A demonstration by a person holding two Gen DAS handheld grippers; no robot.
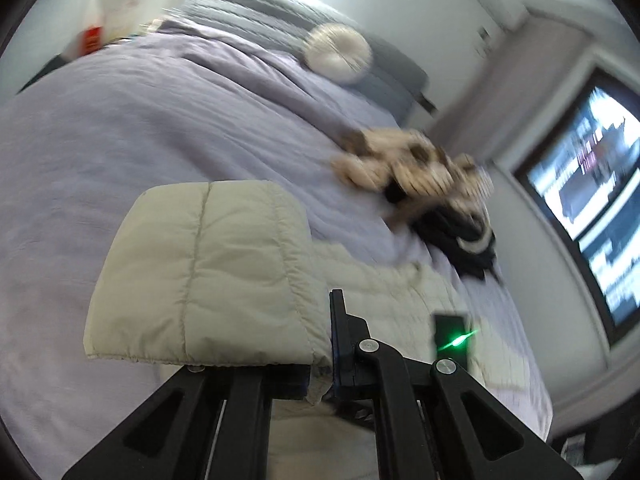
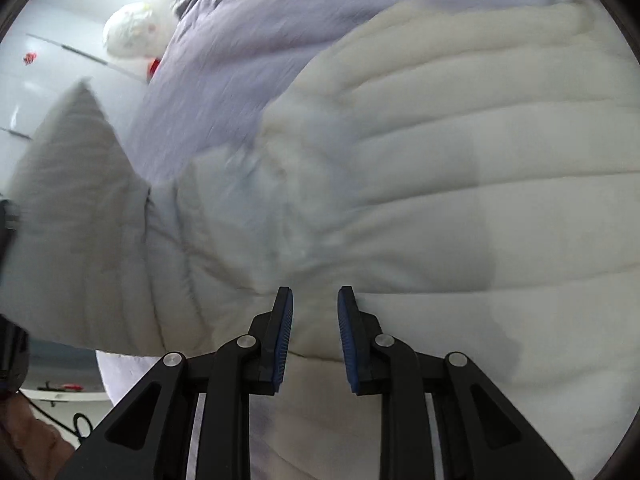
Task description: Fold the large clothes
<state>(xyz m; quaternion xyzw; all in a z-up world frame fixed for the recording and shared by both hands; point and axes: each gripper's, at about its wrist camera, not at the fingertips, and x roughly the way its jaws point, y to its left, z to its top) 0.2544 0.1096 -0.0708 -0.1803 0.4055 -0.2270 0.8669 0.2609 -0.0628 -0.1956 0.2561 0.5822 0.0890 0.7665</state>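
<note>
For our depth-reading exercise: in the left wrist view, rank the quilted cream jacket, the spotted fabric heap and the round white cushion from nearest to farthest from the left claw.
1. Quilted cream jacket: pinched in the left claw, left of centre.
2. Spotted fabric heap: on the lilac duvet, right of centre.
3. Round white cushion: up by the grey headboard.

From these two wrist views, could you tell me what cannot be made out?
- Left view: the patterned heap is motion-blurred; what it is stays unclear.
- Left view: the sleeve of the puffer jacket covers one finger of the left gripper.
- Right view: the jacket's outline is cut off.
</note>
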